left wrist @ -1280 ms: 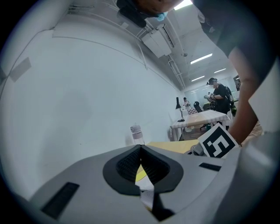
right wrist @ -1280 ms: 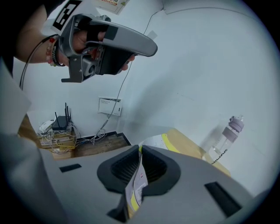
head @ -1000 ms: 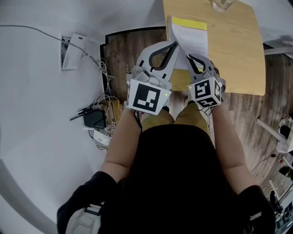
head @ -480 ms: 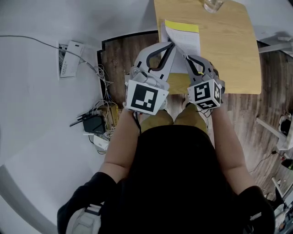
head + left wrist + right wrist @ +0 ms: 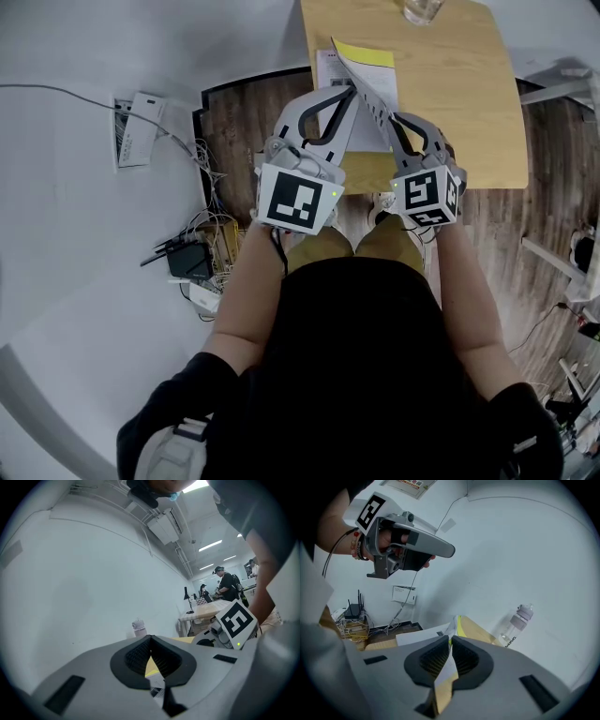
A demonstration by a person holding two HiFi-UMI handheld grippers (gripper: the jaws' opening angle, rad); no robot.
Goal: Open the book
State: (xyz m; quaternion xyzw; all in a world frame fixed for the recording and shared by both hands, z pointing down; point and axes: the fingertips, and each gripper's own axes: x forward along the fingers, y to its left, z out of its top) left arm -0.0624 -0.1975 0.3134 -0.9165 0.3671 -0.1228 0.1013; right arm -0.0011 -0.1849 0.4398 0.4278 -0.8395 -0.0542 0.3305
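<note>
The book [image 5: 373,67], white with a yellow band at its far end, lies on the wooden table [image 5: 459,103]. My right gripper [image 5: 387,116] is shut on the near edge of the book's top sheet and holds it raised, so the sheet stands almost on edge. In the right gripper view that sheet [image 5: 446,670] runs between the closed pads of the right gripper [image 5: 450,641]. My left gripper [image 5: 349,91] rests with its tips together on the book's left side. In the left gripper view the left gripper [image 5: 150,639] looks shut, with printed page and yellow showing below the jaws.
A clear water bottle [image 5: 422,9] stands at the table's far edge, beyond the book. On the floor to the left lie a router with tangled cables [image 5: 192,253] and a white box [image 5: 141,117]. The table's near edge is just in front of the person's knees.
The book's top sheet has come up from lying flat to standing nearly on edge in the right gripper. Both grippers shifted slightly toward the book.
</note>
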